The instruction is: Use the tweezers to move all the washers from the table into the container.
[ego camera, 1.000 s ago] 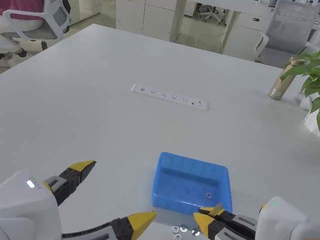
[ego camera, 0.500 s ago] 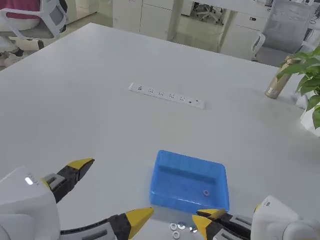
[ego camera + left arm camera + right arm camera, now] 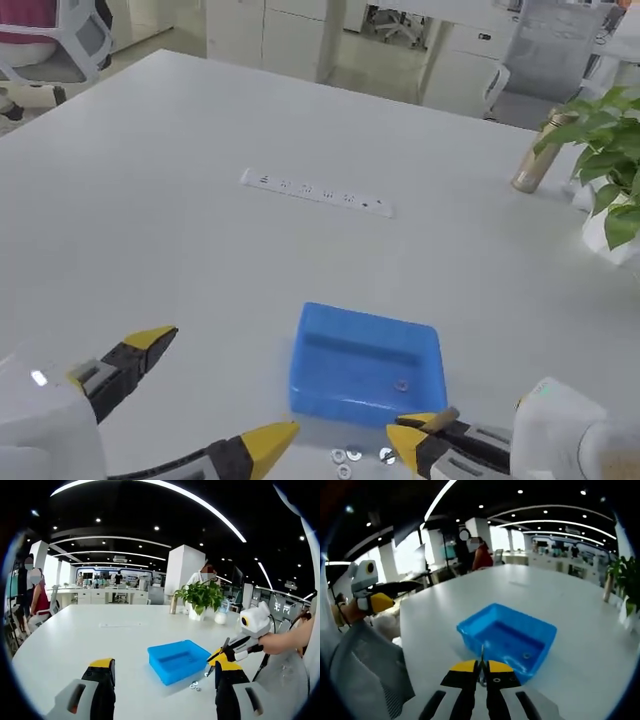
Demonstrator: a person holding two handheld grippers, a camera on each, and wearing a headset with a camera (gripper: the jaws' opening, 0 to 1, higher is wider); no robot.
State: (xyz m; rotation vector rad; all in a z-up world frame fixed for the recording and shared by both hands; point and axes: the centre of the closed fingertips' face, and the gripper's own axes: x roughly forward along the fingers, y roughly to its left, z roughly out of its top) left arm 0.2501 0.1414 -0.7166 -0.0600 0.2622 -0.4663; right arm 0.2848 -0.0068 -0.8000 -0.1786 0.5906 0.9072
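A blue container (image 3: 350, 352) sits on the white table, with one washer (image 3: 401, 385) inside it. A few washers (image 3: 349, 457) lie on the table just in front of its near wall. My right gripper (image 3: 415, 436) hovers beside them, shut on thin metal tweezers (image 3: 481, 663) that point at the container (image 3: 507, 632) and the washer (image 3: 526, 656) in it. My left gripper (image 3: 212, 392) is open, left of the container, holding nothing. From the left gripper view, the container (image 3: 175, 660), the table washers (image 3: 195, 685) and the right gripper (image 3: 226, 653) lie ahead.
A white power strip (image 3: 315, 192) lies mid-table. A gold bottle (image 3: 529, 165) and a potted plant (image 3: 607, 130) stand at the far right. Office chairs (image 3: 60, 50) stand beyond the table. People (image 3: 34, 592) are in the background.
The head camera has swung slightly right, shifting the whole scene left. Both grippers keep about the same places relative to the container; the left stays open, the right stays shut.
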